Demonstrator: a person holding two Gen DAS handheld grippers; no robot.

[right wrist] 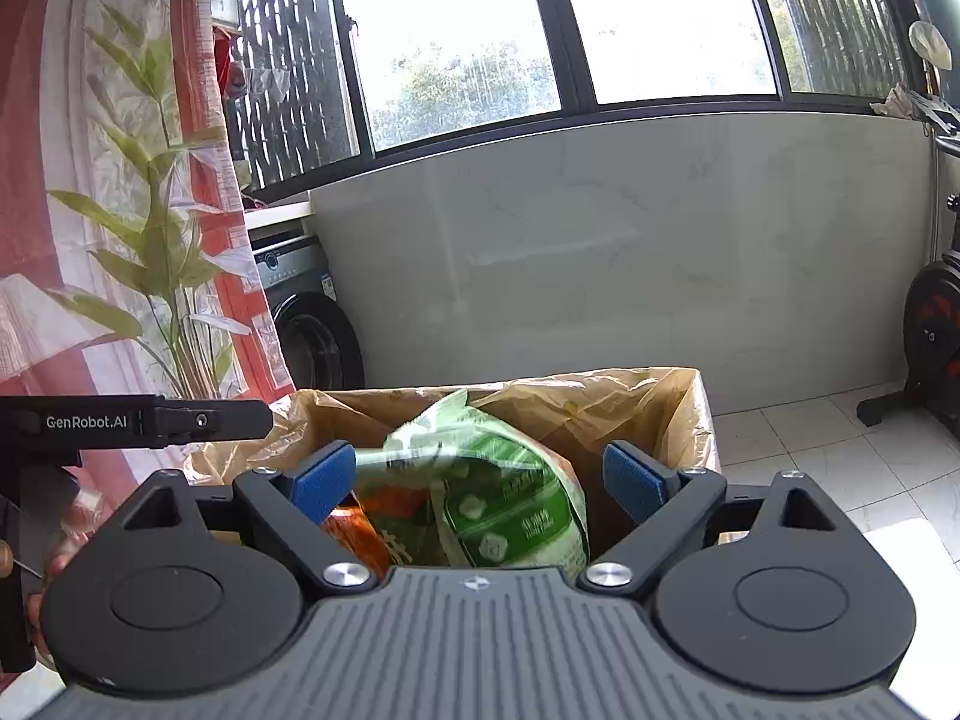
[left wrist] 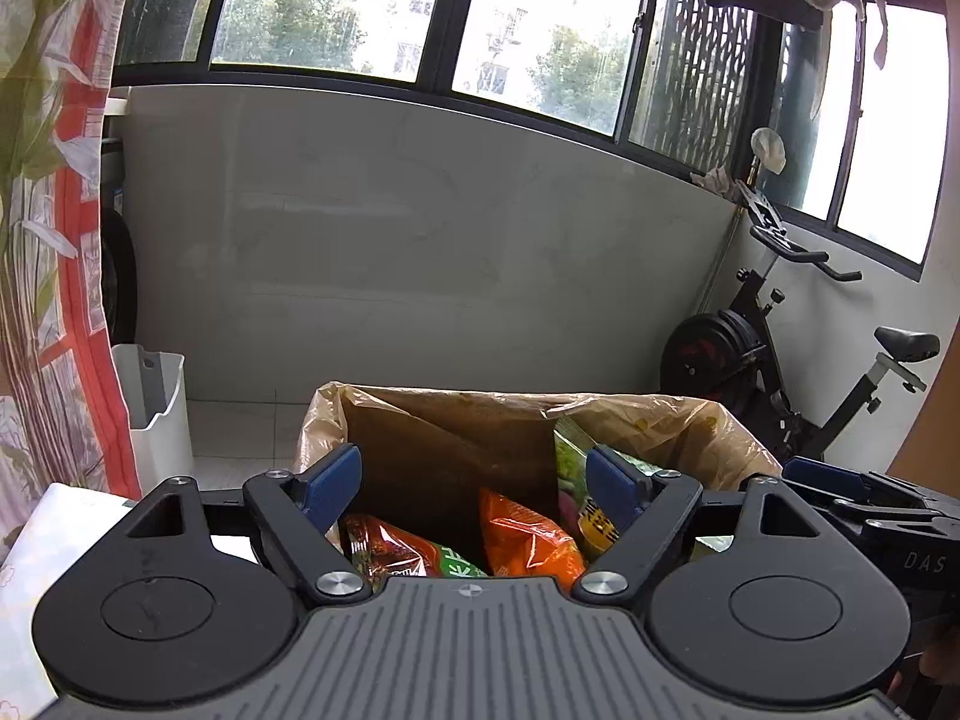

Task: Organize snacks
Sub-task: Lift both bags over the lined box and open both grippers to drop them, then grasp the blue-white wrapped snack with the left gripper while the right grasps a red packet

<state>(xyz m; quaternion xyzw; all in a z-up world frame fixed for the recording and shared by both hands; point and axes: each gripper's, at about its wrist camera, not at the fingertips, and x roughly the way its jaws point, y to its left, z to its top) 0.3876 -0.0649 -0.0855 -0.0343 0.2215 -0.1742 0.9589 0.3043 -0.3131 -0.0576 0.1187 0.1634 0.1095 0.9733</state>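
A cardboard box lined with a tan plastic bag (left wrist: 660, 420) stands on the floor below both grippers; it also shows in the right wrist view (right wrist: 654, 402). Inside lie an orange snack bag (left wrist: 528, 534), a red and green snack bag (left wrist: 402, 552) and a green snack bag (left wrist: 570, 456). In the right wrist view the green bag (right wrist: 498, 492) looks blurred between the fingers, above an orange bag (right wrist: 360, 534). My left gripper (left wrist: 474, 486) is open and empty over the box. My right gripper (right wrist: 480, 480) is open, its pads apart from the green bag.
A white bin (left wrist: 156, 414) stands left by a red leaf-print curtain (left wrist: 54, 240). An exercise bike (left wrist: 780, 354) stands right. A washing machine (right wrist: 306, 324) is behind the curtain. A tiled wall (left wrist: 420, 240) and windows lie beyond. White tiled floor (right wrist: 810, 450) is to the right.
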